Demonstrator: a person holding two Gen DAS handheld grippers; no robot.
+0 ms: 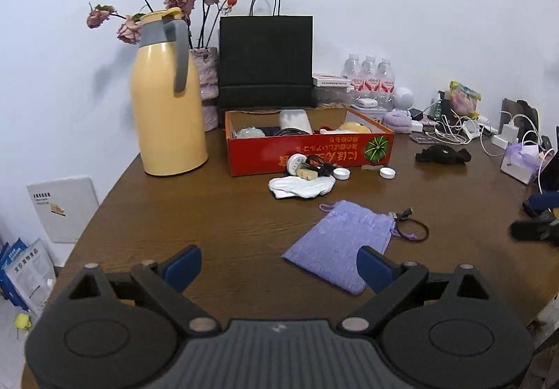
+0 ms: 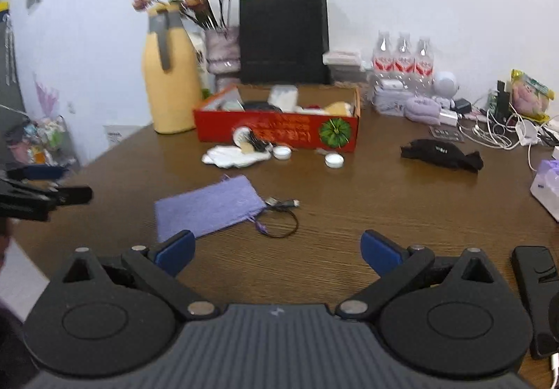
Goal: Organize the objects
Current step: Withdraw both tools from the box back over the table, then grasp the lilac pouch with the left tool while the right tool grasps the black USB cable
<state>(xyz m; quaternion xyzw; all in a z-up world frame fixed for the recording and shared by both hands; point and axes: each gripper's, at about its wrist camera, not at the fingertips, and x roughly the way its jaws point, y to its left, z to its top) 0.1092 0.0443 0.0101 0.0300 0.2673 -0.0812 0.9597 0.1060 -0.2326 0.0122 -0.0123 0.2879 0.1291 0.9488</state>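
Both wrist views low, facing red box (image 1: 307,148) (image 2: 279,130).

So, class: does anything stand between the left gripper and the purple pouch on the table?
Nothing visible does. The left gripper is open just short of the purple pouch, with only bare table between them.

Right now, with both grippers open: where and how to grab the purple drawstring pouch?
Take the purple drawstring pouch with the left gripper, which is nearest, its jaws wide open. The pouch lies flat and limp on the wooden table, so a mid-panel pinch would likely slip. Probably best to come from above at the gathered drawstring end, beside the black cable, and pinch across the bunched fabric.
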